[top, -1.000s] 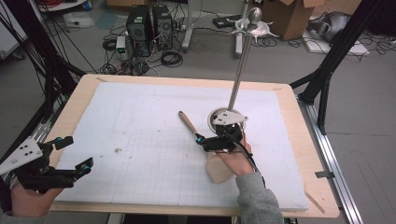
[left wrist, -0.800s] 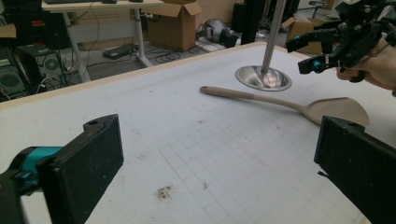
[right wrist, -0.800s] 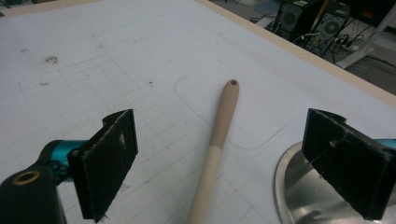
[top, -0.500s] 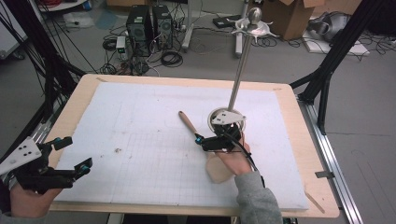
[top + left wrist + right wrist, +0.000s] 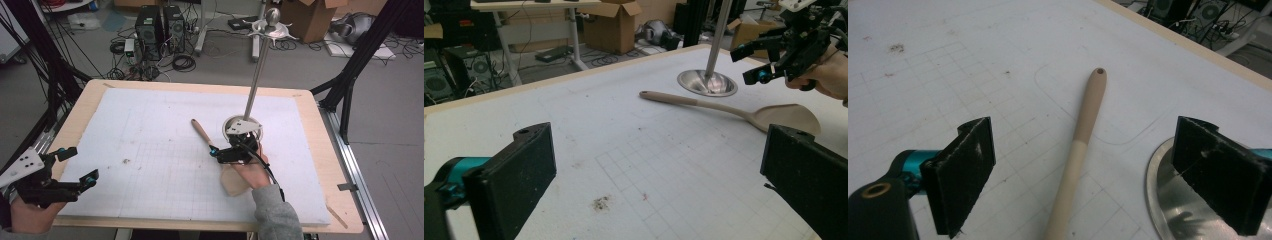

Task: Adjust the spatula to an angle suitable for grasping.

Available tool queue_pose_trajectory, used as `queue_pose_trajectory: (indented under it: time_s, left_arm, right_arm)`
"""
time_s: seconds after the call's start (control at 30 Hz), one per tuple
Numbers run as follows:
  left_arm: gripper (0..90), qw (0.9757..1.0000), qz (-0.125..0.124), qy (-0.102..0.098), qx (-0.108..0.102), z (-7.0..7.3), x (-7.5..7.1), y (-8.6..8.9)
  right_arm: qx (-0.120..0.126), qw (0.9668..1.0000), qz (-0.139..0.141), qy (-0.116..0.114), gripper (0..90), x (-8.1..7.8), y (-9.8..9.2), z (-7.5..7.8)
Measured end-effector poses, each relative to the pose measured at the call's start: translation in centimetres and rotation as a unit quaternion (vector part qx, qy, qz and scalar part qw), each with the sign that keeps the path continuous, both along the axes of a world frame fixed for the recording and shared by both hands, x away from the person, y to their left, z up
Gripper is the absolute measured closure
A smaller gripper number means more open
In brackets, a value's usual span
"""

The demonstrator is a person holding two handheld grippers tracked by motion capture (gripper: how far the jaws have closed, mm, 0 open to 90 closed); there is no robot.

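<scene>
A beige spatula (image 5: 202,134) lies flat on the white mat, handle toward the far left and blade (image 5: 235,181) toward the person. My right gripper (image 5: 216,154) hovers open over the handle (image 5: 1083,127), which runs up between its jaws, touching neither. In the left gripper view the whole spatula (image 5: 724,107) lies ahead, with the right gripper (image 5: 760,61) above its blade end. My left gripper (image 5: 80,164) stands open and holds nothing, at the mat's near left corner, far from the spatula.
A metal stand with a round dish base (image 5: 242,126) and a tall pole (image 5: 257,70) rises just beyond the right gripper; its base rim (image 5: 1168,200) lies close to the right jaw. The white gridded mat (image 5: 150,135) covers a wooden table (image 5: 330,165).
</scene>
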State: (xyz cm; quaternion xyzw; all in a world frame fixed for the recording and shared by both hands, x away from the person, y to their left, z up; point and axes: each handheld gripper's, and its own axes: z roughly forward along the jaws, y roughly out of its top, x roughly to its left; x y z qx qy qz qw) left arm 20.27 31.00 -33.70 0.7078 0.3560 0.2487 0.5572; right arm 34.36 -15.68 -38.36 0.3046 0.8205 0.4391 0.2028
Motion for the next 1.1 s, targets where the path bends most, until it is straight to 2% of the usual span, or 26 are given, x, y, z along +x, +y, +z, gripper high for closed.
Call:
queue_pose_trajectory:
  time_s: [0.33,0.6,1.1]
  left_arm:
    - [1.7,1.0,0.0,-0.001,-0.001,0.0,0.0,0.0]
    - [1.7,1.0,-0.001,0.0,0.003,0.0,0.0,-0.1]
    - [1.7,1.0,-0.001,0.002,0.002,-0.1,0.1,-0.2]
  right_arm:
    - [-0.007,1.0,0.003,-0.001,9.6,-0.3,0.2,0.0]
    - [-0.002,1.0,0.005,0.005,9.6,-0.3,0.1,0.0]
    - [-0.008,0.9994,0.005,0.032,9.6,1.1,0.6,-1.4]
